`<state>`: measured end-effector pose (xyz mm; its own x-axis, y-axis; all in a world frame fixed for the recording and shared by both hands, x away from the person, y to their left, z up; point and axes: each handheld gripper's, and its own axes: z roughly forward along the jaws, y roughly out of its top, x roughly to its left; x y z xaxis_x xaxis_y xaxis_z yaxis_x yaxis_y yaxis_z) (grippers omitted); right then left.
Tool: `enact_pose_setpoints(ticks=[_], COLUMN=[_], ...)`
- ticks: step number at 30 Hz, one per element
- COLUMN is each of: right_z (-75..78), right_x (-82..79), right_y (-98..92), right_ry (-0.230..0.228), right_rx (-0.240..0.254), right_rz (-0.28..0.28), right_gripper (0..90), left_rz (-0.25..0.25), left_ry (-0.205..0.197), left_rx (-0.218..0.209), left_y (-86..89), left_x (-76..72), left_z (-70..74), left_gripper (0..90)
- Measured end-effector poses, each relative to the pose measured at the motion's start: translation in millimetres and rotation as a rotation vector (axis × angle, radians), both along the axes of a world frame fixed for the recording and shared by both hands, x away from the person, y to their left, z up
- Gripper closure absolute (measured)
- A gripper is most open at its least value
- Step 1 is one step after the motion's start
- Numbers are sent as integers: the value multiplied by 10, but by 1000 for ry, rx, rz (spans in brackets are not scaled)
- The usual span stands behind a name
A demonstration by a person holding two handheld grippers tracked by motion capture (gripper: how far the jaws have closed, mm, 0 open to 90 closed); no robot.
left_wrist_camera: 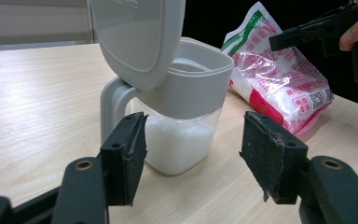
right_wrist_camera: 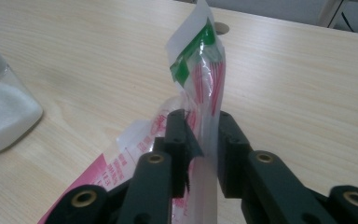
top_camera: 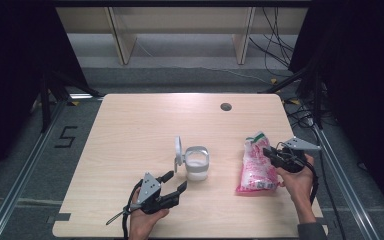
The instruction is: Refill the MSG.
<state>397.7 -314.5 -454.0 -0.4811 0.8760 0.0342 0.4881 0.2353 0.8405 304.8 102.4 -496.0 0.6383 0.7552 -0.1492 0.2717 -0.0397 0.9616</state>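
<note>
While the right hand-held gripper (right_wrist_camera: 200, 149) straddles the upper edge of the pink-and-white bag (right_wrist_camera: 200, 84), its jaws stand slightly apart, with the thin film running up between them — the pads look to be barely brushing it, not pinching. The bag lies on the right side of the surface (top_camera: 130, 130), its green-printed top corner lifted and its body slumped flat. It reads as soft, crinkly plastic with loose contents: limp, slippery, prone to fold or slide out of a loose hold. The flat sealed strip near the top is the likely place to take it, gripped firmly and well in from the edge, since the weight would sag below.

The left hand-held gripper (left_wrist_camera: 193, 154) is open, its jaws wide and nothing between them, aimed at the clear container (left_wrist_camera: 182, 135) mid-surface. That one is rigid and part-filled with white granules, its grey lid (left_wrist_camera: 140, 37) flipped up — best held by the handle or steadied at its smooth walls.
</note>
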Motion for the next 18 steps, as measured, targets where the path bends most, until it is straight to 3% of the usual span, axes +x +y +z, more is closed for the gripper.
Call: enact_pose_setpoints(ticks=[3, 5, 6, 8, 9, 11, 15, 16, 18], right_z=[-8, -2, 19, 64, 83, 134, 201, 216, 218], right_x=[4, -8, -15, -70, -62, -109, -177, -213, -242], right_y=[-18, -13, -36, -18, -41, -31, -18, 11, 36], right_ry=[-7, -13, -24, -1, -48, -76, -112, -99, -114], right_rx=[7, 21, 16, 42, 39, 57, 71, 84, 74], right_rz=[-20, -76, -70, -118, -113, -154, -158, -171, -144], right_gripper=[707, 638, 608, 559, 540, 496, 466, 462, 462], left_rz=[-2, 5, 9, 4, 6, 1, 4, 6, 5], left_ry=[-6, 0, 1, -11, -7, -1, -1, 1, 2], left_rx=[3, -1, -2, -17, -16, -8, -6, -8, -11], left_y=[8, 14, 19, 25, 27, 42, 52, 53, 55], left_x=[3, -1, -1, 15, 15, 9, 11, 11, 20], left_z=[6, 12, 14, 6, 8, 16, 21, 21, 24], left_gripper=[393, 392, 392, 392, 392, 391, 389, 389, 389])
